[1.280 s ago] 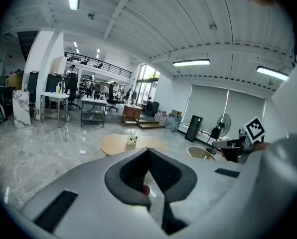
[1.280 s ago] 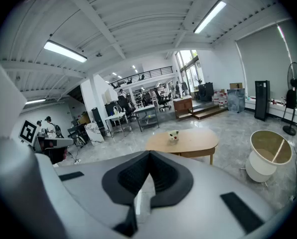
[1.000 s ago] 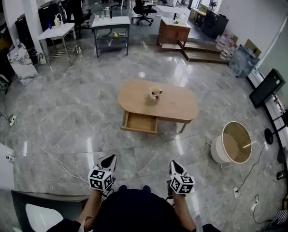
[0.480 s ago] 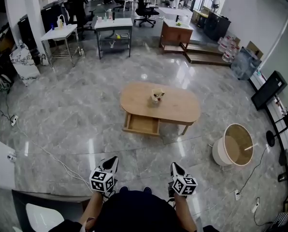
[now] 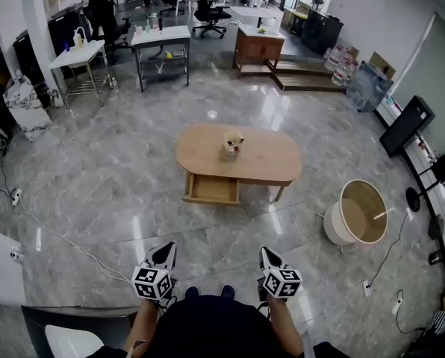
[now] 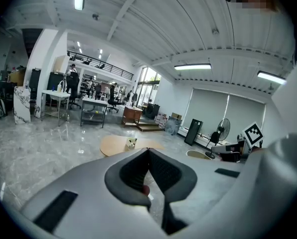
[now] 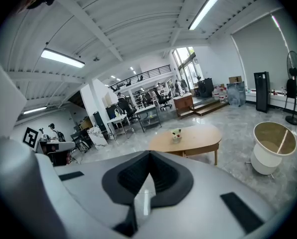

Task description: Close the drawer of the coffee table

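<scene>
An oval wooden coffee table (image 5: pixel 263 161) stands in the middle of the marble floor, some way ahead of me. Its drawer (image 5: pixel 211 189) is pulled out on the near left side and looks empty. A small pot (image 5: pixel 232 145) sits on the tabletop. My left gripper (image 5: pixel 166 250) and right gripper (image 5: pixel 266 254) are held low near my body, far from the table, both shut with nothing in them. The left gripper view shows the table (image 6: pixel 116 145) beyond its closed jaws. The right gripper view shows the table (image 7: pixel 193 138) too.
A round white tub (image 5: pixel 357 215) stands right of the table. A cable (image 5: pixel 73 237) runs across the floor at the left. White desks (image 5: pixel 161 37), a wooden cabinet (image 5: pixel 258 45) and a low step (image 5: pixel 305 80) stand at the back. A black screen (image 5: pixel 402 125) leans at the right wall.
The head view has shifted slightly, so the table sits a little further left in the picture. Both grippers stay low and shut, and the drawer stands out as before.
</scene>
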Tool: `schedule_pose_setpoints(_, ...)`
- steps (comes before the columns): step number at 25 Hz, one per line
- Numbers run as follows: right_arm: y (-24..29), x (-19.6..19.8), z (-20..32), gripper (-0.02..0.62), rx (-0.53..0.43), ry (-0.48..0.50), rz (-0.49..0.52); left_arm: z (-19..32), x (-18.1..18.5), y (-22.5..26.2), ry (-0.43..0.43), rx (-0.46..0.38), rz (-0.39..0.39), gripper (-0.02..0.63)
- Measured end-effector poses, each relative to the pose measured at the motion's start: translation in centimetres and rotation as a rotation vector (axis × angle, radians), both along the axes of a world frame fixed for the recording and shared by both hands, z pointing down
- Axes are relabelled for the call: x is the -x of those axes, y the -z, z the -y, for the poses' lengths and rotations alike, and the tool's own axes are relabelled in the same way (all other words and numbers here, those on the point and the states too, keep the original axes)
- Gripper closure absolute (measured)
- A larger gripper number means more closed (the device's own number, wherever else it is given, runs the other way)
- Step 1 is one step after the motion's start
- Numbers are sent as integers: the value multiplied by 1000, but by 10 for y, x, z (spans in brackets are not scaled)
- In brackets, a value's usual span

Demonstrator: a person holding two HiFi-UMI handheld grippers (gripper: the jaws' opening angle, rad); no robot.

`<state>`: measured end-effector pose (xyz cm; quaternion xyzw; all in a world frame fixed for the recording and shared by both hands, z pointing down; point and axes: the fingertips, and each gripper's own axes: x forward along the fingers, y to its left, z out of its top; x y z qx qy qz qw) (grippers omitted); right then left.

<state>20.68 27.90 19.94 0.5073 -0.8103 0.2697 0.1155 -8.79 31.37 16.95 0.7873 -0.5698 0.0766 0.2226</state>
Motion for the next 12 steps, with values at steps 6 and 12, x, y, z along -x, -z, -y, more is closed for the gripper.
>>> schedule_pose_setpoints(6,0,-1,-6,569,-7,-32,-36,-2,12,-2,-13,-5,-8,580)
schedule_pose_setpoints(12,1,4,-19,569,-8,-67,-52,-10,30,-4,-29,-8,-1,580)
